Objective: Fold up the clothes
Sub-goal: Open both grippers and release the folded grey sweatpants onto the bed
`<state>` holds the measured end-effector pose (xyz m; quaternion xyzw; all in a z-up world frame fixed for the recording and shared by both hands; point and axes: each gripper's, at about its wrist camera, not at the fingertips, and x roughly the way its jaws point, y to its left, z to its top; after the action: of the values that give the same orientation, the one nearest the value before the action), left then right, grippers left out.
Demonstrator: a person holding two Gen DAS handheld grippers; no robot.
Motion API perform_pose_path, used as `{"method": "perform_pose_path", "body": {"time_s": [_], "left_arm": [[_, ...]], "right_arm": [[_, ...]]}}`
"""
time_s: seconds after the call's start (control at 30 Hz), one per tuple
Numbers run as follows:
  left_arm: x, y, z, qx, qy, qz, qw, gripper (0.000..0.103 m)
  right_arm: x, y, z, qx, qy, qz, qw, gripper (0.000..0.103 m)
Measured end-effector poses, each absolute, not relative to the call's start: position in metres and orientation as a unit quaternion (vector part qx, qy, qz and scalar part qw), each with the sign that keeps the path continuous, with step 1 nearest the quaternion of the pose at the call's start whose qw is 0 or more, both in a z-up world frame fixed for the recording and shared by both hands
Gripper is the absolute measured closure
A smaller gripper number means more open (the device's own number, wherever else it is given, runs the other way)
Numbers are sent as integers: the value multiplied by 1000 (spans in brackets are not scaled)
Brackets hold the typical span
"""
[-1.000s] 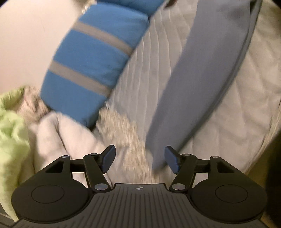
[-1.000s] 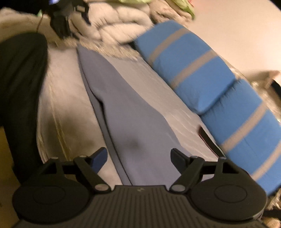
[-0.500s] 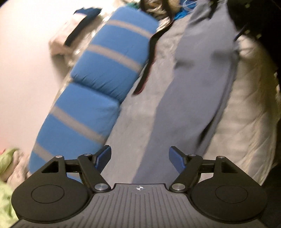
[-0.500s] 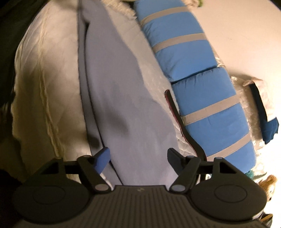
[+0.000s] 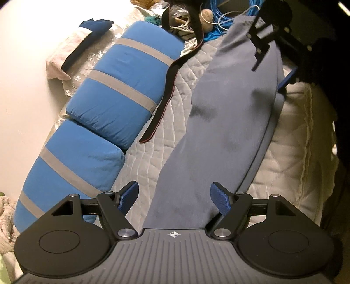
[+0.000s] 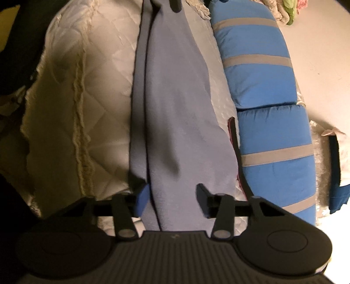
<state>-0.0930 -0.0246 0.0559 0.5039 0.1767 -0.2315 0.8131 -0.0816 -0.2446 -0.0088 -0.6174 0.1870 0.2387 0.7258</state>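
Observation:
A long grey-blue garment (image 5: 227, 122) lies flat lengthwise on the quilted bedcover (image 5: 295, 153). My left gripper (image 5: 175, 198) hovers open over its near end, blue pads on either side of the cloth. At the garment's far end in the same view is my right gripper (image 5: 269, 74). In the right wrist view the garment (image 6: 177, 98) runs away from me, and my right gripper (image 6: 172, 201) stands open astride its end, one fold edge between the fingers. A dark tip of the left gripper (image 6: 175, 4) shows at the top.
Two blue pillows with grey stripes (image 5: 122, 87) (image 6: 258, 76) line the wall side of the bed. A dark strap (image 5: 166, 91) lies between pillows and garment. Cables and clutter (image 5: 221, 19) sit beyond the far end. A person's dark clothing (image 5: 336, 109) borders the bed edge.
The left view swung away from the blanket pile and now looks down the garment's length. The right gripper moved down to the garment's end and its fingers narrowed somewhat.

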Motion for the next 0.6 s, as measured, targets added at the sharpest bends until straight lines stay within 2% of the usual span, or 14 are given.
{"method": "perform_pose_path", "body": {"time_s": [0.03, 0.1, 0.27, 0.6], "left_arm": [[-92, -25, 56, 502, 177, -232, 814, 32], [-91, -27, 58, 499, 178, -233, 816, 32], [-91, -27, 59, 497, 180, -236, 816, 32], [-79, -41, 63, 471, 192, -259, 821, 32]], "right_arm": [[-81, -245, -10, -618, 186, 237, 726, 59], [-79, -245, -12, -620, 184, 234, 725, 100], [-90, -253, -7, -624, 174, 247, 720, 102], [-101, -254, -15, -631, 206, 266, 699, 102]]}}
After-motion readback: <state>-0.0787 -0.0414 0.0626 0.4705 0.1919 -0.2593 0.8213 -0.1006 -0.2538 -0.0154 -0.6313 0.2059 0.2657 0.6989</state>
